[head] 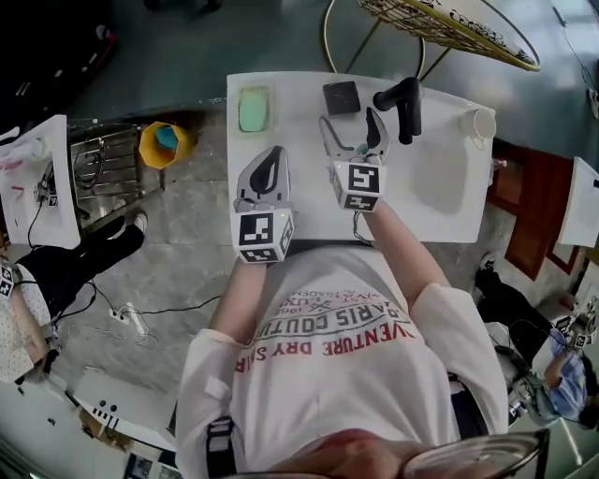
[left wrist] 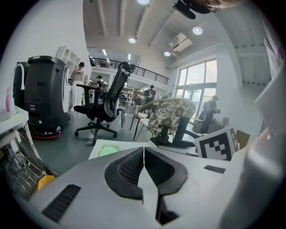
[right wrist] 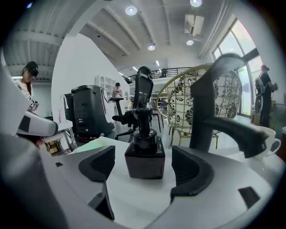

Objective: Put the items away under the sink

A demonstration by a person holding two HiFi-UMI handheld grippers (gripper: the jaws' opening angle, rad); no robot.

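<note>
The black soap dispenser (right wrist: 144,157), a square bottle with a pump on top, stands upright on the white counter (head: 299,126), near its far edge. It is to the left of the black faucet (head: 408,105). The right gripper (head: 351,127) is directly in front of the bottle and points at it. Its jaws are wide apart. In the right gripper view the bottle shows in the gap between the two jaws, but the pads do not touch it on either side, and in the head view it is just ahead of the jaw tips. This gripper holds nothing.

The left gripper (head: 273,157) is lower in the head view, near the front left part of the counter. Its jaws are closed together, with nothing between them. Beyond it, near the far left corner of the counter, lies a pale green sponge (head: 253,108).

To the right of the faucet is the shallow sink basin (head: 442,176), and a white cup (head: 477,123) stands near the far right corner of the counter. On the floor to the left of the counter there is a yellow bucket (head: 165,143) beside a wire rack (head: 101,166). A round wicker chair (head: 449,23) stands behind the counter.
</note>
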